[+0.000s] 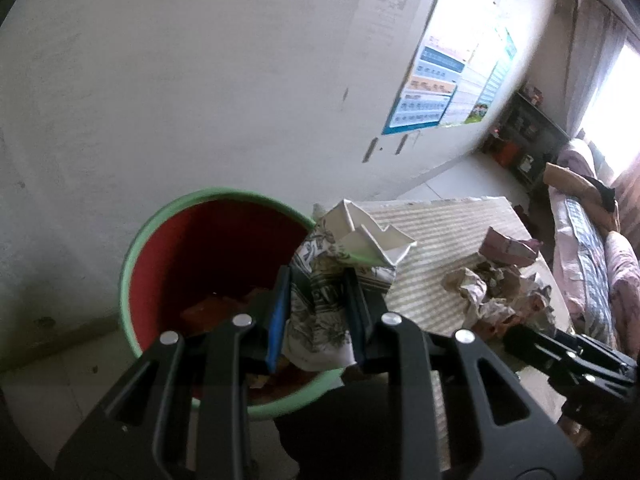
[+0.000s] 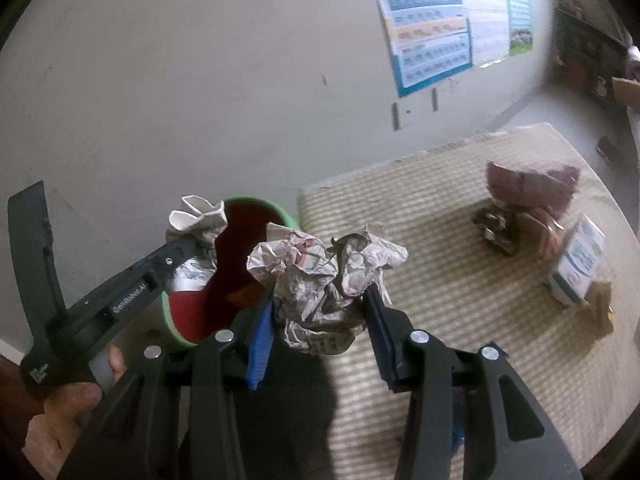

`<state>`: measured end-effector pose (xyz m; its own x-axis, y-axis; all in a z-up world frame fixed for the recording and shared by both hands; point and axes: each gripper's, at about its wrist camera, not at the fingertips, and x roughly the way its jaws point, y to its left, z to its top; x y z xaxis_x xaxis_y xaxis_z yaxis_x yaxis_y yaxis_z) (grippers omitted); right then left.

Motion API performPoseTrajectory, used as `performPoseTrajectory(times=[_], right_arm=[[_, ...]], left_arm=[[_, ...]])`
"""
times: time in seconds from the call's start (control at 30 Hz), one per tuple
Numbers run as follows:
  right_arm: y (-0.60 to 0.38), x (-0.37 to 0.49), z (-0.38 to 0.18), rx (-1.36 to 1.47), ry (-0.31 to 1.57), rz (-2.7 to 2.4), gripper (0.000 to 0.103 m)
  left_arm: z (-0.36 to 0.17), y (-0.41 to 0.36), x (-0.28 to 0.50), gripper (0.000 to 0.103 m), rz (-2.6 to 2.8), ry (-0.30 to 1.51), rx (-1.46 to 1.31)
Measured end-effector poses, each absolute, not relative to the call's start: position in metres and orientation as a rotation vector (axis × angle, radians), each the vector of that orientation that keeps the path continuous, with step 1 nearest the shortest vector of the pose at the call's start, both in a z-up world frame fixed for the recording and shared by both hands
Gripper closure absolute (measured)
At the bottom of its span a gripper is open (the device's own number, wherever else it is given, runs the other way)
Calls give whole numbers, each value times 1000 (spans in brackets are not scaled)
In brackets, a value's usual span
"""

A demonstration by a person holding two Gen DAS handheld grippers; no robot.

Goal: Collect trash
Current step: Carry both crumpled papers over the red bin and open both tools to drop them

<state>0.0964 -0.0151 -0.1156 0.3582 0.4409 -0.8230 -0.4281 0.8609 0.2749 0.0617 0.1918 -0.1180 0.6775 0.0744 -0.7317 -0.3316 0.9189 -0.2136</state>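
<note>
wall [image 1: 200, 80]: pale, scuffed, behind everything; poster [image 1: 452, 76] hangs on it
bench [image 1: 448, 232]: striped cream mat on top, just beside the bin, carries the loose trash
bin [image 1: 136, 248]: green rim, red inside, orange scraps at the bottom, standing on the floor at the bench's edge
left hand-held gripper [image 1: 318, 292]: clenched on a crushed paper cup [image 1: 352, 248], white with grey print, held over the bin's near rim
right hand-held gripper [image 2: 320, 308]: clamped on a crumpled newspaper wad [image 2: 324, 276], over the bench edge next to the bin
pink wrapper [image 2: 528, 188]: crumpled, on the bench far side, well apart from both grippers
white-blue box [image 2: 578, 266]: upright on the bench, near the pink wrapper
dark crumpled scrap [image 2: 496, 226]: touching the pink wrapper's base, too blurred to identify
</note>
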Motion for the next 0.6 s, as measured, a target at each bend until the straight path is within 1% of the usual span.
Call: performPoseTrajectory(times=[0.27,0.6], right_arm=[[22,97,-114,-27,1066,613,61],[44,99,-126,-52,1101,620,60]], left_arm=[[-125,213,54,77,263,809,-365],[-136,238,48,77,296,834,-399]])
